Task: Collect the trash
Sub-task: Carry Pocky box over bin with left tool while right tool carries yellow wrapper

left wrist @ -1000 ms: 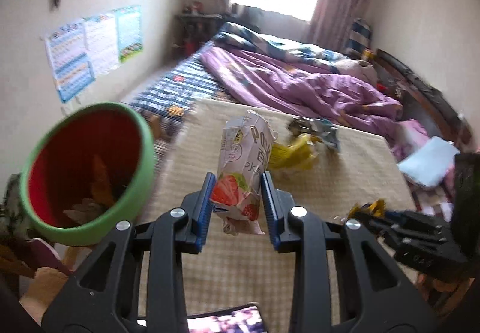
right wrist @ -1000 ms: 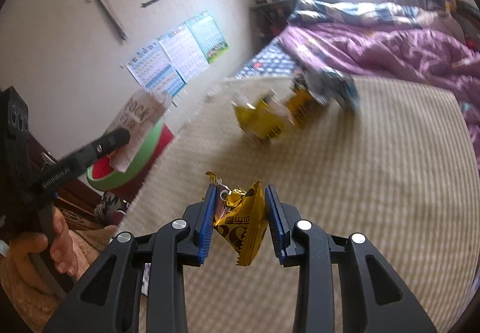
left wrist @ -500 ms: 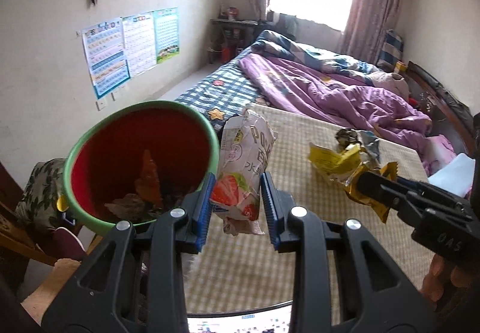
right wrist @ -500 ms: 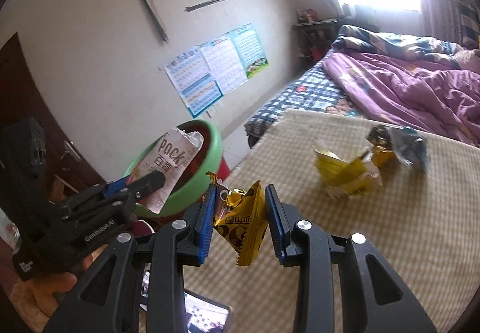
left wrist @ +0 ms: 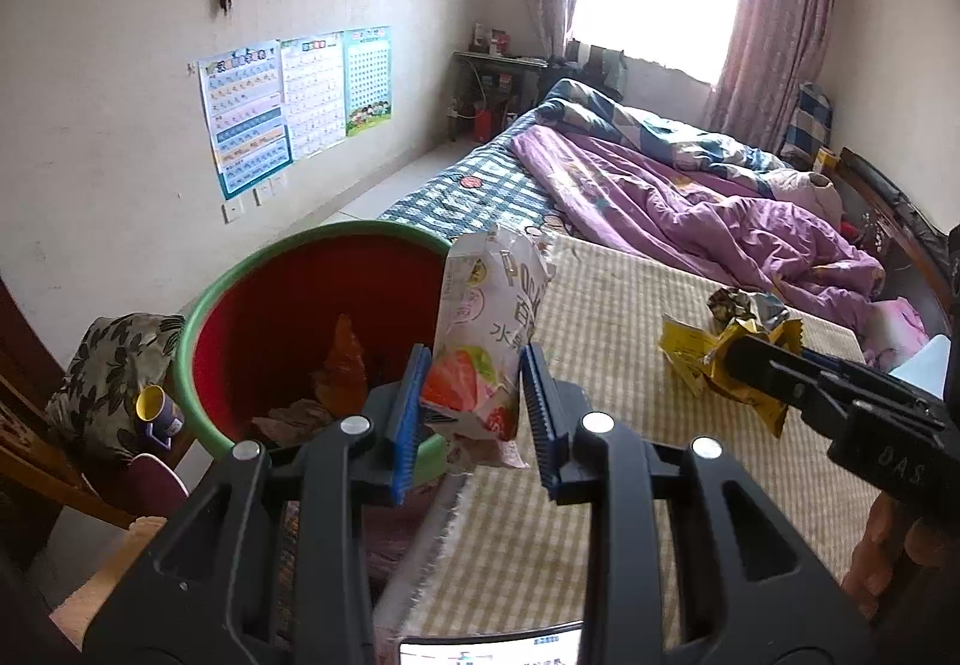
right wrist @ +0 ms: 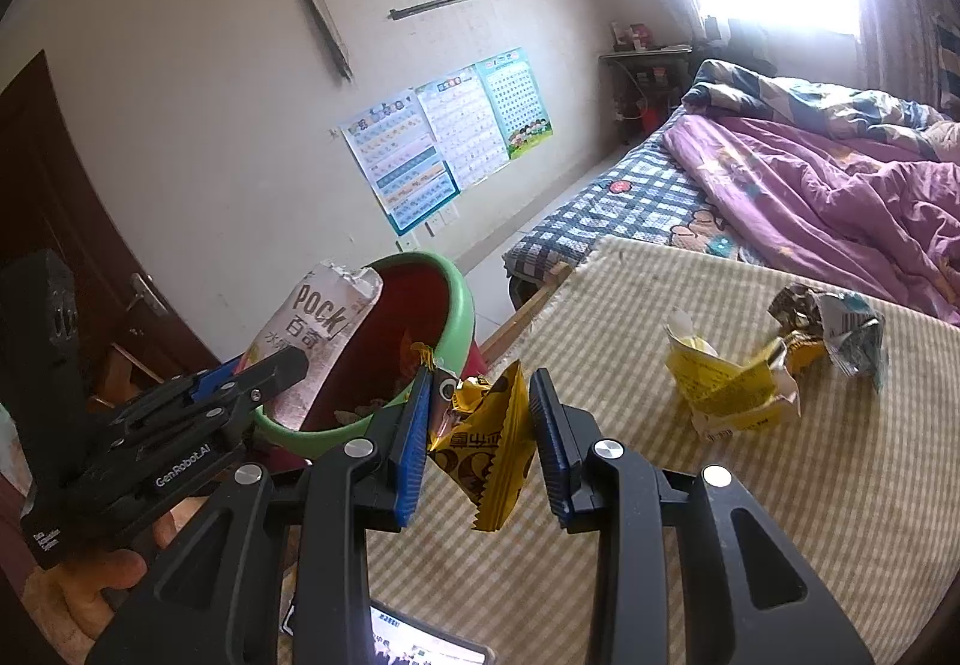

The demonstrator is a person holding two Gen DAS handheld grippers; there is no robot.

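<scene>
My left gripper (left wrist: 474, 419) is shut on a pink Pocky snack bag (left wrist: 486, 341) and holds it at the right rim of a red bin with a green rim (left wrist: 240, 281). The bag also shows in the right wrist view (right wrist: 312, 329), beside the bin (right wrist: 462, 317). My right gripper (right wrist: 480, 437) is shut on a yellow candy wrapper (right wrist: 486, 443), just right of the bin and above the mat edge. The bin holds several scraps. More wrappers (right wrist: 738, 383) lie on the checked mat (right wrist: 780, 485).
A crumpled foil wrapper (right wrist: 834, 323) lies by the yellow ones. A bed with a purple quilt (left wrist: 690, 197) is behind the mat. A phone (right wrist: 420, 647) lies at the mat's near edge. A chair with a flowered cushion (left wrist: 102, 365) stands left of the bin.
Both grippers have moved left towards the bin with their wrappers held. The bin now sits much closer, directly beside the Pocky bag.
</scene>
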